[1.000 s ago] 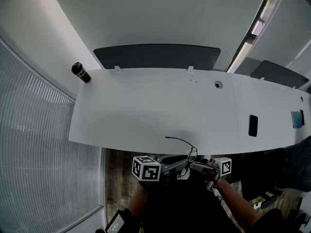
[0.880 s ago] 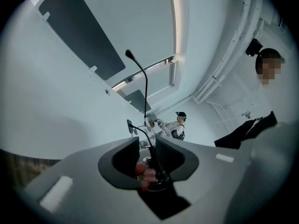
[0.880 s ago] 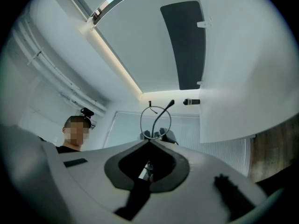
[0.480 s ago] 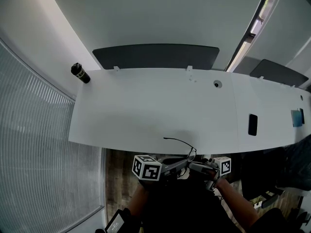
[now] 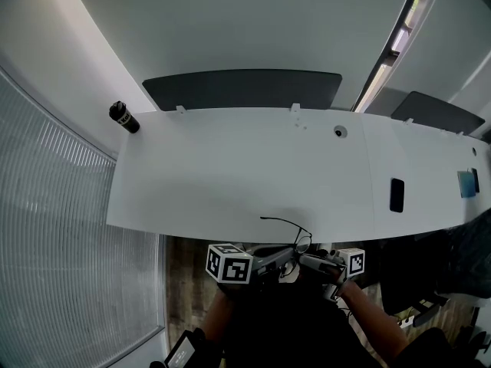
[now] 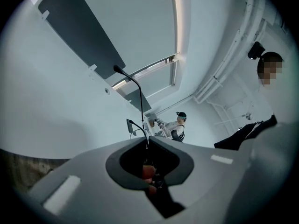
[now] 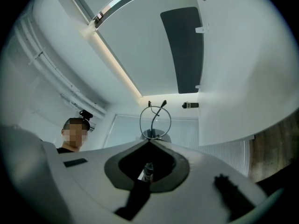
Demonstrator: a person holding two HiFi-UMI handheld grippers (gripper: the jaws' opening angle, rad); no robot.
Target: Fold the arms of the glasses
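Thin black-framed glasses (image 5: 296, 240) hang just past the white table's (image 5: 230, 175) near edge, between my two grippers. One arm (image 5: 275, 221) sticks out leftward over the table edge. My left gripper (image 5: 288, 254) comes in from the left; its jaws have just been closing and now pinch the glasses, with the thin arm (image 6: 141, 101) rising from their tips. My right gripper (image 5: 307, 261) comes in from the right, shut on the frame, and a lens ring (image 7: 155, 120) stands above its jaw tips.
A black bottle (image 5: 123, 117) stands at the table's far left corner. A dark phone (image 5: 397, 195) and a blue-screened device (image 5: 466, 182) lie on the right. A dark panel (image 5: 242, 89) runs behind the table. A seated person (image 7: 74, 133) shows in the right gripper view.
The head view has drifted slightly. The glasses and both grippers keep their place at the table's near edge.
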